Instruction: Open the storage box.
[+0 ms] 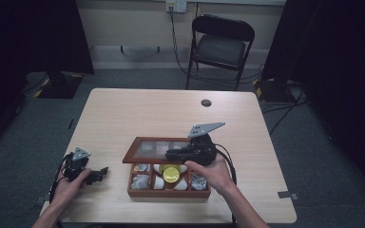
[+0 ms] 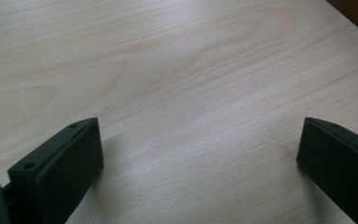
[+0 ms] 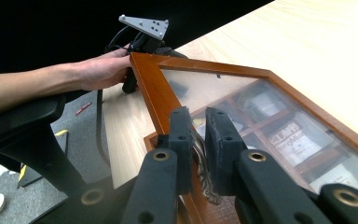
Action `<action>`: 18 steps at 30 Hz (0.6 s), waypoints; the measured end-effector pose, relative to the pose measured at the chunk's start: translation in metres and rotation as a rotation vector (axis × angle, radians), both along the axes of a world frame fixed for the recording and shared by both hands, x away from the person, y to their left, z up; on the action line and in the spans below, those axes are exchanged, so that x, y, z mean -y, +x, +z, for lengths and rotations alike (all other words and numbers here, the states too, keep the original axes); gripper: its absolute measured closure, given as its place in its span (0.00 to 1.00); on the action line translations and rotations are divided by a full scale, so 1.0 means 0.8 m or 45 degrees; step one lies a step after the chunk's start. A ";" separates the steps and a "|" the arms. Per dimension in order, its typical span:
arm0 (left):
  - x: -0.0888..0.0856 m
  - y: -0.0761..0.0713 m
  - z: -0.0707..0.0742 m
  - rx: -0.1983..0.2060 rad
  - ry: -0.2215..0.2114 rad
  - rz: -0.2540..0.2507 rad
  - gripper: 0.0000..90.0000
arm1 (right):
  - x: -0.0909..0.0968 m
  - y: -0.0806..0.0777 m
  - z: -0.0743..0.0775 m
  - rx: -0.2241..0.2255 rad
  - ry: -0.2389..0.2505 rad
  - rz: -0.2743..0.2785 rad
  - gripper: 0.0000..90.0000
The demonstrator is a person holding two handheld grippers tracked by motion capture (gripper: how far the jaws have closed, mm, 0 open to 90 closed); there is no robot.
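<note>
A wooden compartment box (image 1: 168, 192) stands near the table's front edge. Its glass-paned lid (image 1: 157, 149) is lifted partway. My right gripper (image 1: 176, 154) is shut on a small metal clasp (image 3: 200, 158) at the lid's front rim; in the right gripper view the jaws (image 3: 193, 126) pinch it, and the lid frame (image 3: 154, 93) slants away. Packets and a round yellow item (image 1: 171, 173) lie in the compartments. My left gripper (image 1: 100, 173) rests on the table left of the box, its jaws (image 2: 200, 149) wide open over bare wood.
A folding chair (image 1: 221, 45) stands beyond the far table edge. A small dark round spot (image 1: 206, 102) marks the tabletop behind the box. The table's front edge (image 1: 171, 221) runs just below the box.
</note>
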State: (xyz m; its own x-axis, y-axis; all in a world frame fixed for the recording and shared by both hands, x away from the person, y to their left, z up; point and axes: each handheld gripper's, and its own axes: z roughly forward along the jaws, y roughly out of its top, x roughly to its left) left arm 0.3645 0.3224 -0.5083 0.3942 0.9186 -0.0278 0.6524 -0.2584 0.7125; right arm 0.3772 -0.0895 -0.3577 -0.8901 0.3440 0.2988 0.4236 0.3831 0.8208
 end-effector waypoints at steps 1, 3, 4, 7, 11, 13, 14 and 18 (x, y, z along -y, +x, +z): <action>0.000 0.000 0.000 0.001 -0.002 0.001 0.00 | 0.000 0.001 0.001 0.004 -0.001 0.002 0.90; 0.000 0.000 0.000 0.000 0.000 0.000 0.00 | 0.000 0.004 0.004 0.000 0.000 0.006 0.90; 0.000 0.000 0.000 -0.001 0.001 -0.001 0.00 | 0.000 0.006 0.005 -0.007 0.004 0.011 0.90; 0.000 0.000 0.000 0.000 -0.002 0.001 0.00 | 0.000 0.011 0.009 -0.011 0.002 0.012 0.90; 0.000 0.000 0.000 0.000 -0.002 0.001 0.00 | -0.001 0.015 0.015 -0.014 -0.008 0.012 0.90; 0.000 0.000 0.000 -0.002 0.001 -0.003 0.00 | -0.001 0.019 0.017 -0.023 -0.009 0.015 0.91; 0.000 0.000 0.000 -0.002 -0.003 -0.001 0.00 | -0.001 0.020 0.018 -0.021 -0.011 0.013 0.91; 0.000 0.000 0.000 -0.003 -0.001 -0.002 0.00 | -0.001 0.023 0.022 -0.031 -0.011 0.011 0.91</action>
State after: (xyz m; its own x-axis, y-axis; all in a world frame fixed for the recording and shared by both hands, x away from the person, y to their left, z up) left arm 0.3647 0.3223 -0.5082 0.3958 0.9179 -0.0295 0.6534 -0.2589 0.7114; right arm 0.3958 -0.0886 -0.3404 -0.8858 0.3389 0.3170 0.4397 0.3943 0.8070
